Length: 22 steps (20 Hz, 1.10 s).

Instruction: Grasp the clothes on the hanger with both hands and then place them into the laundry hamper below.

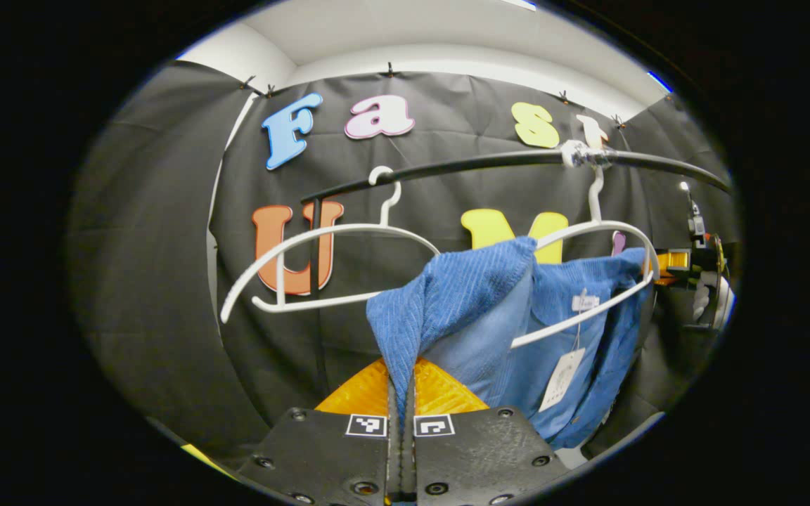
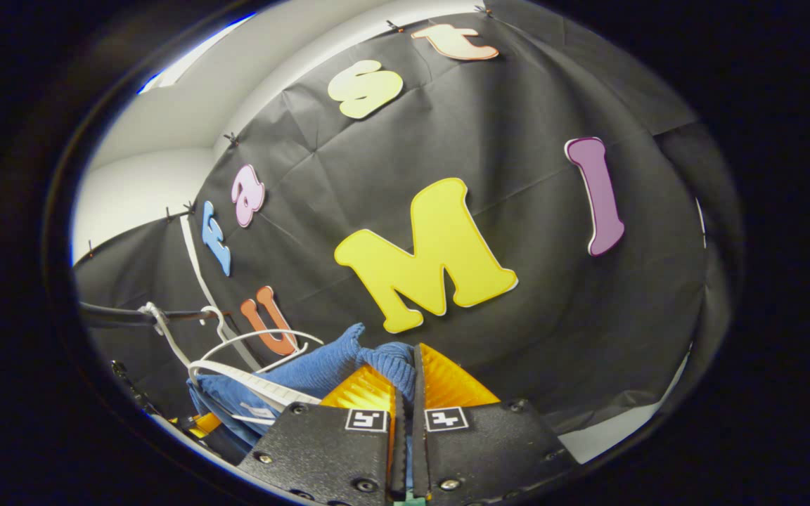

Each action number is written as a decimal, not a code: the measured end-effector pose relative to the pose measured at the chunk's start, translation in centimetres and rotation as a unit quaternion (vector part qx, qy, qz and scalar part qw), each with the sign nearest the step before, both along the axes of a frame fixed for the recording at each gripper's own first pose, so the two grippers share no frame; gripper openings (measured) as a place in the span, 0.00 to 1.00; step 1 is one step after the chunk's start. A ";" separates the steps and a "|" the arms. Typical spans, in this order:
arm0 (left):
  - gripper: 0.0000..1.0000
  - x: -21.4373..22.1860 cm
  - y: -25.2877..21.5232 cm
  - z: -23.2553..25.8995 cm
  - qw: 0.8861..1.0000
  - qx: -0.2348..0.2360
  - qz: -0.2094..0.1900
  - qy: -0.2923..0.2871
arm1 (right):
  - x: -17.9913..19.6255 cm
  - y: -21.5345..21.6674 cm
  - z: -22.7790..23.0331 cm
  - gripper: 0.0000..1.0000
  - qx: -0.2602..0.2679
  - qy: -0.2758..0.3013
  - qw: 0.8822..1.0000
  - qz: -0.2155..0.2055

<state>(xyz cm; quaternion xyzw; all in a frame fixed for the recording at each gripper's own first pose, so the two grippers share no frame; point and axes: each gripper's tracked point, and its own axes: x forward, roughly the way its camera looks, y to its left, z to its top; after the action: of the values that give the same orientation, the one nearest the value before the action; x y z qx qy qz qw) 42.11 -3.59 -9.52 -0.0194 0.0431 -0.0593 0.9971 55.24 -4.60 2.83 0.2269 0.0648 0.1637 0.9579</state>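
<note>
left claw (image 1: pixel 400 414): its two orange fingers (image 1: pixel 359 393) sat pressed together at the bottom of the left gripper view, clamped on a fold of the blue garment (image 1: pixel 447 302).
right claw (image 2: pixel 405 393): its fingers (image 2: pixel 447 383) were likewise closed on a bunched edge of the same blue cloth (image 2: pixel 384 362) in the right gripper view; in the left gripper view it appeared far off at the right edge (image 1: pixel 672 261), at the garment's right shoulder, held by a hand (image 1: pixel 711 299).
blue garment: a ribbed blue top, draped over a white hanger (image 1: pixel 588 281), its left shoulder pulled off the hanger and drawn down toward the left claw; its right shoulder lay by the hanger's right end.
tag: a pale paper tag (image 1: pixel 561 379) hung from the garment's inside on a thin string, below a small white label (image 1: pixel 586 302) at the neck.
hangers: a second white hanger (image 1: pixel 320 267), bare, hung to the left of the loaded one.
rail: both hooks rested on a dark rail (image 1: pixel 475 165), with a whitish wrap (image 1: pixel 577 152) on the rail beside the loaded hanger's hook.
right gripper view, low left: the rail (image 2: pixel 117 316), both hangers (image 2: pixel 250 379) and the blue cloth crowded together.
</note>
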 end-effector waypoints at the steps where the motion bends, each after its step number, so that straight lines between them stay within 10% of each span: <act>1: 0.05 0.2 0.6 0.9 1.000 -0.008 0.010 -0.008 | 0.1 -0.1 0.4 0.06 0.002 -0.003 1.000 -0.001; 6: 0.00 2.3 4.2 4.9 0.994 -0.095 0.048 -0.034 | 1.2 0.7 1.2 0.07 -0.001 -0.011 1.000 0.002; 22: 0.00 -1.5 5.3 -7.2 0.991 -0.083 0.058 0.092 | -1.2 0.8 -12.8 0.06 0.016 0.121 0.992 0.009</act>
<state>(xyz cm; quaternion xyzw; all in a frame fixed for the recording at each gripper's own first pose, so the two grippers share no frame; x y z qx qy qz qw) 40.65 1.68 -16.68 -0.1102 0.1287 -0.0028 0.9855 54.03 -3.81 -10.02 0.2596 0.1798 0.1444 0.9378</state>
